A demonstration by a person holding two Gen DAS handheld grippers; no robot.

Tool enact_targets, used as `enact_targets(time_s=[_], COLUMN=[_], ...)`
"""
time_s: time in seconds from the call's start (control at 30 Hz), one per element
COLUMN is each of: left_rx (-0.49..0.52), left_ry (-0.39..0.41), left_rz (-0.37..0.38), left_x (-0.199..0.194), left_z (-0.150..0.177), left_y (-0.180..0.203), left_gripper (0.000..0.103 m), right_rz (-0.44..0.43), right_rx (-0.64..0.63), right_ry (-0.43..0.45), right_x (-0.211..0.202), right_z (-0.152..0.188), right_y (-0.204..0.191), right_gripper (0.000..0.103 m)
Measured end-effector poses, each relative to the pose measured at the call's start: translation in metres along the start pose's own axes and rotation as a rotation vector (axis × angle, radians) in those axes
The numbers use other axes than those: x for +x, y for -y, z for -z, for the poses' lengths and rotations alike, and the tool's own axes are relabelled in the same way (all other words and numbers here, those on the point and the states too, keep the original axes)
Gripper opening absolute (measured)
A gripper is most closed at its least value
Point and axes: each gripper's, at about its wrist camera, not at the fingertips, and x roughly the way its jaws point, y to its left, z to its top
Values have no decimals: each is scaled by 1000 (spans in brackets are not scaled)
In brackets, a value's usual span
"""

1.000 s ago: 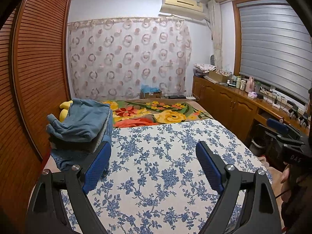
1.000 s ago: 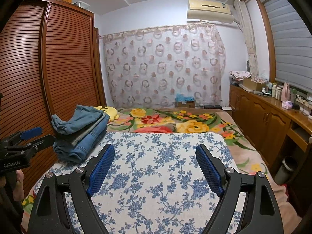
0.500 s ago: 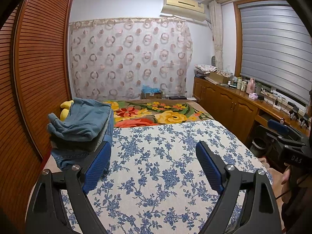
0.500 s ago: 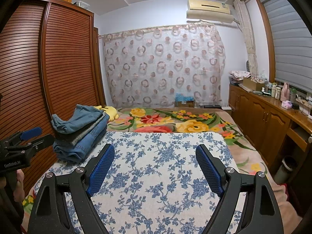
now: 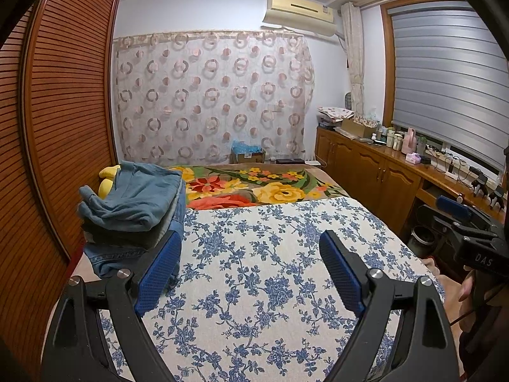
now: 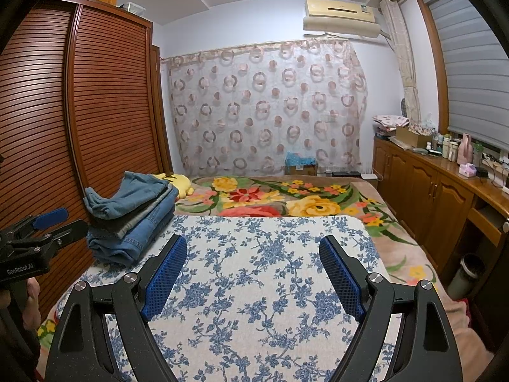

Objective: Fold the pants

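Observation:
A stack of folded pants (image 5: 133, 210) (image 6: 133, 216), blue denim and grey, lies at the left side of the bed on the blue-flowered white cloth (image 5: 261, 270) (image 6: 254, 270). My left gripper (image 5: 251, 254) hovers open over the cloth, its left finger just in front of the stack and nothing between the blue pads. The right gripper (image 6: 251, 254) also stands open and empty over the cloth, to the right of the stack. Each gripper shows at the edge of the other's view: the right gripper (image 5: 461, 219), the left gripper (image 6: 41, 232).
A bright flowered blanket (image 5: 264, 187) covers the far half of the bed. A yellow plush toy (image 6: 178, 181) lies behind the stack. A slatted wooden wardrobe (image 6: 95, 111) stands on the left, wooden cabinets (image 6: 429, 191) with bottles on the right, a bin (image 6: 467, 273) by the bed.

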Motion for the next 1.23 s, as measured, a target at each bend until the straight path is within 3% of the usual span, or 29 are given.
enact_targets(time_s=[1.23], left_rx=[0], left_ry=[5], left_rz=[-1], left_x=[1], left_z=[1], left_y=[-2], left_gripper=[89], right_rz=[2], right_rx=[-1], right_ry=[3], right_x=[0], right_z=[0], right_y=[-2], right_gripper=[87])
